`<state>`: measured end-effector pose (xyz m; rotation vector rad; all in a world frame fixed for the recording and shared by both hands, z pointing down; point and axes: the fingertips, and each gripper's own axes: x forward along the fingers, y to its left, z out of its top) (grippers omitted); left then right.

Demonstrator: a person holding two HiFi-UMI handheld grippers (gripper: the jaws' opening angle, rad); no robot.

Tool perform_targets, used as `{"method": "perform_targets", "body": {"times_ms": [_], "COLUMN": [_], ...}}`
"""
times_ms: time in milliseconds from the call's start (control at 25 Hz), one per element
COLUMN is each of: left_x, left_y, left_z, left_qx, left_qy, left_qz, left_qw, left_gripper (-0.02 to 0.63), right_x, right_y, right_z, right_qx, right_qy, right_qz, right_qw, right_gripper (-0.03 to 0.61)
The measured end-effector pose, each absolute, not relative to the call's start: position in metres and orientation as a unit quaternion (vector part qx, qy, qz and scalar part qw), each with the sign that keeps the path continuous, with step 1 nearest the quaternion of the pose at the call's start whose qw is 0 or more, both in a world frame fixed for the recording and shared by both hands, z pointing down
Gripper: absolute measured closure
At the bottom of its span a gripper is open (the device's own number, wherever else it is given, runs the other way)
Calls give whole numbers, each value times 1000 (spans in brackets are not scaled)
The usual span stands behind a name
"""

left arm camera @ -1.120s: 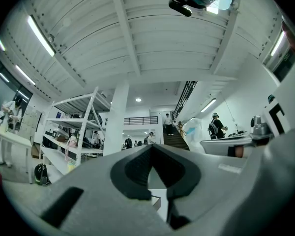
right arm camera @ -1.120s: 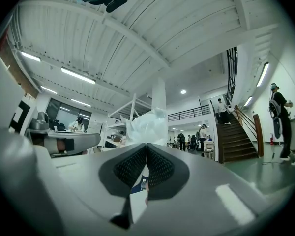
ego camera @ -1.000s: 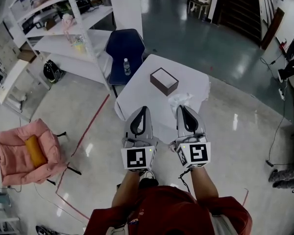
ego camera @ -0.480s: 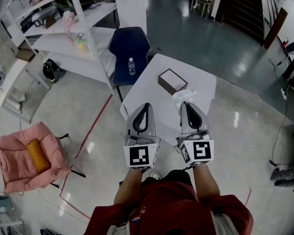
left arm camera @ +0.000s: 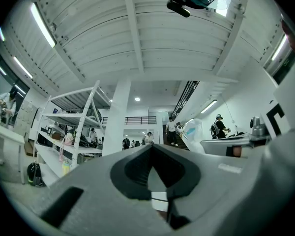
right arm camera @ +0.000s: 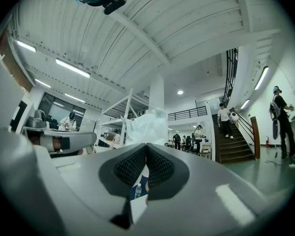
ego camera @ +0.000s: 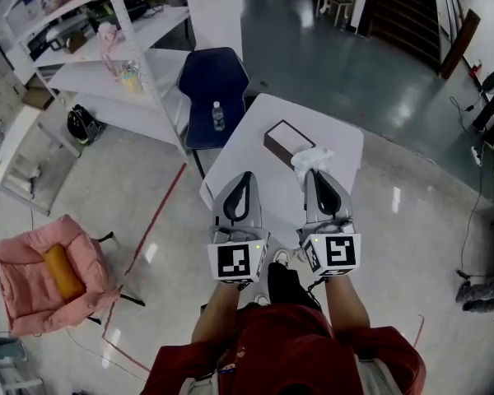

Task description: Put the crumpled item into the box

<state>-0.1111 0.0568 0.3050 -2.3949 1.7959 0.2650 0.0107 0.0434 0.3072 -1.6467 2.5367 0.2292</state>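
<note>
1. Right claw [ego camera: 316, 173] pinched shut on wad [ego camera: 311, 158], held at its tip above tabletop [ego camera: 247, 134]; left claw [ego camera: 245, 176] closed, empty.
2. Over the last second I've brought wad nearer box [ego camera: 289, 140]; now just beside it; drop-in looks next.

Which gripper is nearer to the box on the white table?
Right. The right gripper, shut on the crumpled item, points just short of the box, near its right end; the left gripper, shut and empty, sits farther off to the left.
</note>
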Motion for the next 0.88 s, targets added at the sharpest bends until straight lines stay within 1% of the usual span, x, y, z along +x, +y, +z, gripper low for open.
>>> {"method": "perform_targets", "body": {"times_ms": [480,880], "left_x": [-83,-45], "left_y": [-34,-115], "left_z": [302,293], "left_qx": [-805,-814], "left_qy": [583,571], "left_qz": [81,81], "left_qw": [71,72], "left_gripper": [611,611], "right_x": [36,71], "right_y": [-42,-121], "right_z": [304,302], "right_qx": [-548,-555], "right_qy": [832,827], "right_qz": [75,67], "right_qw": [51,51], "right_gripper": [574,574]}}
